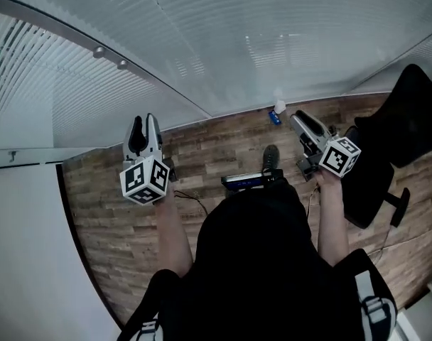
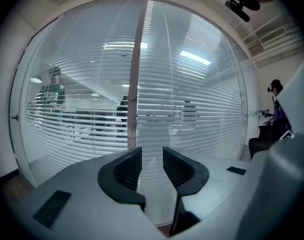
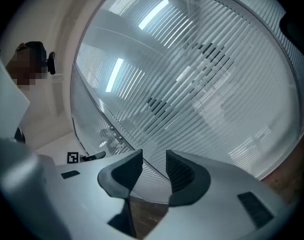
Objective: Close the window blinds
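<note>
White slatted blinds (image 1: 237, 41) hang behind a glass wall in front of me. In the left gripper view the blinds (image 2: 192, 99) have their slats tilted open, and an office shows through them. A frame post (image 2: 136, 74) divides two panes. Two small round knobs (image 1: 109, 57) sit on that post. My left gripper (image 1: 143, 123) is held up toward the glass, and the left gripper (image 2: 152, 156) has a narrow gap between its jaws with nothing in it. My right gripper (image 1: 295, 117) points at the wall's base. The right gripper (image 3: 154, 159) is also slightly apart and empty, facing the blinds (image 3: 202, 74).
I stand on a wood floor (image 1: 202, 155). A black office chair (image 1: 393, 141) stands close on my right. A small blue and white object (image 1: 276, 112) lies at the foot of the glass. A white wall (image 1: 24, 247) is on my left. A person (image 2: 277, 104) sits at the far right.
</note>
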Demonstrator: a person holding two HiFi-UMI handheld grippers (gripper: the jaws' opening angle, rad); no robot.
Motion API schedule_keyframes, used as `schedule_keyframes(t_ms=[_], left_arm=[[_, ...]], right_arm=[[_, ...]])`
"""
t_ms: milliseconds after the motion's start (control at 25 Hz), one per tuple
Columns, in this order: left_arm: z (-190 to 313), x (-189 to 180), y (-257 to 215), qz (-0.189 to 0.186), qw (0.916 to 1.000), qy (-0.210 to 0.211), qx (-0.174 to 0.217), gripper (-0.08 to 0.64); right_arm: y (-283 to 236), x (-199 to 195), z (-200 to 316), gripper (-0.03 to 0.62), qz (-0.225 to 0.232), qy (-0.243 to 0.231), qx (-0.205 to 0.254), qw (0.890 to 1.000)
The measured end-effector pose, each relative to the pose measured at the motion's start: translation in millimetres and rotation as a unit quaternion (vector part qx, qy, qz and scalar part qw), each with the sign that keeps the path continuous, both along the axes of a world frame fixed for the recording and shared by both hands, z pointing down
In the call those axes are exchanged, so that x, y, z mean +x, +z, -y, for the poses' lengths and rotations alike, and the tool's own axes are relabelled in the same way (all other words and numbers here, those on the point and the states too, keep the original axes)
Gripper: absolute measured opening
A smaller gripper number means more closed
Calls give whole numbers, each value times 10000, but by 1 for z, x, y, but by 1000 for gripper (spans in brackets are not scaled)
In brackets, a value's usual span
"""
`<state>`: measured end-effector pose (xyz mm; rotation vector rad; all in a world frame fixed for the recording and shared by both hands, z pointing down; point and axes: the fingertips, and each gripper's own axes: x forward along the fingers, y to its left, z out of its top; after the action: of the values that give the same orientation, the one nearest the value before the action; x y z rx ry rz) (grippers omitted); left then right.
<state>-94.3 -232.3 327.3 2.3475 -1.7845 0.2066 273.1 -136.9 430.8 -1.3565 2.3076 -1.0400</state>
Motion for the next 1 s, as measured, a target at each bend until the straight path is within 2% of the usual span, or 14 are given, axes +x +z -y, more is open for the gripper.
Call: schedule_keyframes(t_ms=[80, 200, 360, 480, 640, 840, 1000], left_arm=[[-31, -18, 5, -368, 9990, 239, 72, 140], [-75, -44, 11, -775, 9952, 598, 68, 140], [-105, -48, 38, -1228, 9872, 1009, -147, 140], [-134, -46, 45, -1546, 9792, 1296, -231, 140], [-152, -50, 31, -1870, 9710, 1488, -65, 139], [-188, -36, 14, -1975, 9678, 1548, 197, 139], [-216, -18, 16, -1975, 9679, 1549, 165, 139]], right_arm=[[-17, -26, -41, 150, -177, 141, 54, 9997], [-32, -79, -104, 150, -193, 262, 68, 9994], [-9, -120, -164, 150, -217, 409, -333, 9984], [-4, -126, -209, 150, -370, 550, -568, 9962], [-29, -117, -226, 150, -591, 730, -350, 9950], [-54, -116, -229, 149, -678, 367, 86, 9970], [-69, -115, -250, 146, -725, 109, 421, 9964]])
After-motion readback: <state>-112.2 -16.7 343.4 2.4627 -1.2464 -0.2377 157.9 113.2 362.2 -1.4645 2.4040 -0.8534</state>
